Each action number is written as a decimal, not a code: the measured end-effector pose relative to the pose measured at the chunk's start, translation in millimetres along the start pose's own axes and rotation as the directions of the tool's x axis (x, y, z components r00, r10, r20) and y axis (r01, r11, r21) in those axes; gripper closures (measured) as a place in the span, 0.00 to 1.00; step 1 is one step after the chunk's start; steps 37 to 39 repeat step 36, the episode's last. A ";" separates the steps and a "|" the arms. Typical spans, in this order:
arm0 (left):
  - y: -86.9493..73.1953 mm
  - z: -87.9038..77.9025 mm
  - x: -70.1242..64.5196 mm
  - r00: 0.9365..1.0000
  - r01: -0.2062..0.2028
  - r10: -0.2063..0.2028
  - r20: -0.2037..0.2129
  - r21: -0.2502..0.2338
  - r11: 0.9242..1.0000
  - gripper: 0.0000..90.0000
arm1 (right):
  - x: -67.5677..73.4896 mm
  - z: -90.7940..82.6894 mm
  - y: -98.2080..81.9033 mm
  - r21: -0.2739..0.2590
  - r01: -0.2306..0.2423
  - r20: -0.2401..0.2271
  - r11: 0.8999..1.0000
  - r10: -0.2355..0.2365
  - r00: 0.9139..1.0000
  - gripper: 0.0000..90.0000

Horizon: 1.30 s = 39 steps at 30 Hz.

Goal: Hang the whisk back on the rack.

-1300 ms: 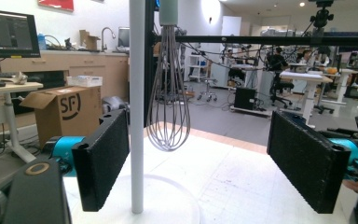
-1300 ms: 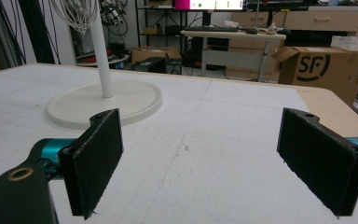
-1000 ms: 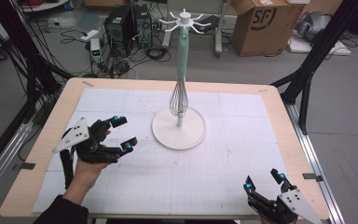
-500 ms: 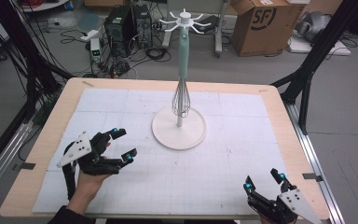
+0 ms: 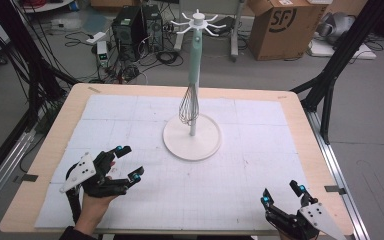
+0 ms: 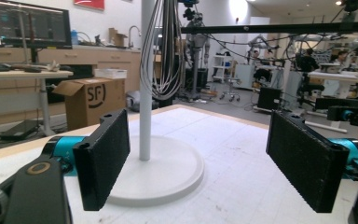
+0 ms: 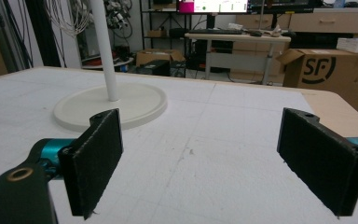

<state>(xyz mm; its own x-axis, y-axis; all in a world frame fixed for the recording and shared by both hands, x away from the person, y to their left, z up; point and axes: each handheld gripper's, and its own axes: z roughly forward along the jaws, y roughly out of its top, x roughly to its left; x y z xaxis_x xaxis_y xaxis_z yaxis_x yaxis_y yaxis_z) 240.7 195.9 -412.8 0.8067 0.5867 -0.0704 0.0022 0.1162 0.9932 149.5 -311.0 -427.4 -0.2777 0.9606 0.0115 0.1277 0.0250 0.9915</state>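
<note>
Two black two-jaw grippers wait over a white gridded mat on a pale wooden table, both released and holding nothing. The left gripper (image 5: 128,163) hovers at the near left, jaws spread wide and angled toward the centre; the right gripper (image 5: 283,195) sits at the near right edge, jaws equally apart. Between and beyond them, near the middle of the table, stands a white rack (image 5: 192,136) with a round base, a slim upright pole and a crown of radiating hooks. From one hook hangs a wire balloon whisk with a pale mint-green handle (image 5: 194,60), its steel loops dangling just above the base and close beside the pole. Seen from the left gripper view, the whisk's wires (image 6: 162,51) lie ahead and slightly left of the gap between the pads. The work appears to be at the approach stage, with the left gripper nearer the whisk. A clean pick would likely mean closing on the rigid handle rather than the springy wires, squaring the pads to it, then lifting upward to clear the hook without tipping the rack.
</note>
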 end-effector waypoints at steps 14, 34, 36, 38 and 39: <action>-17.0 -14.7 -9.9 0.996 -0.080 0.081 -0.037 0.022 0.997 0.25 | 2.6 -2.6 2.6 -0.057 -0.012 -0.070 0.998 0.008 0.998 0.13; -23.5 -29.0 -16.1 0.997 -0.053 0.054 -0.050 0.012 0.999 0.24 | 0.9 1.2 2.2 -0.059 -0.033 -0.083 0.998 0.028 0.996 0.13; -23.6 -28.8 -16.1 0.998 -0.051 0.051 -0.048 0.013 0.999 0.23 | 1.1 1.4 2.3 -0.060 -0.029 -0.087 0.998 0.024 0.996 0.13; -23.6 -28.8 -16.1 0.998 -0.051 0.051 -0.048 0.013 0.999 0.23 | 1.1 1.4 2.3 -0.060 -0.029 -0.087 0.998 0.024 0.996 0.13; -23.6 -28.8 -16.1 0.998 -0.051 0.051 -0.048 0.013 0.999 0.23 | 1.1 1.4 2.3 -0.060 -0.029 -0.087 0.998 0.024 0.996 0.13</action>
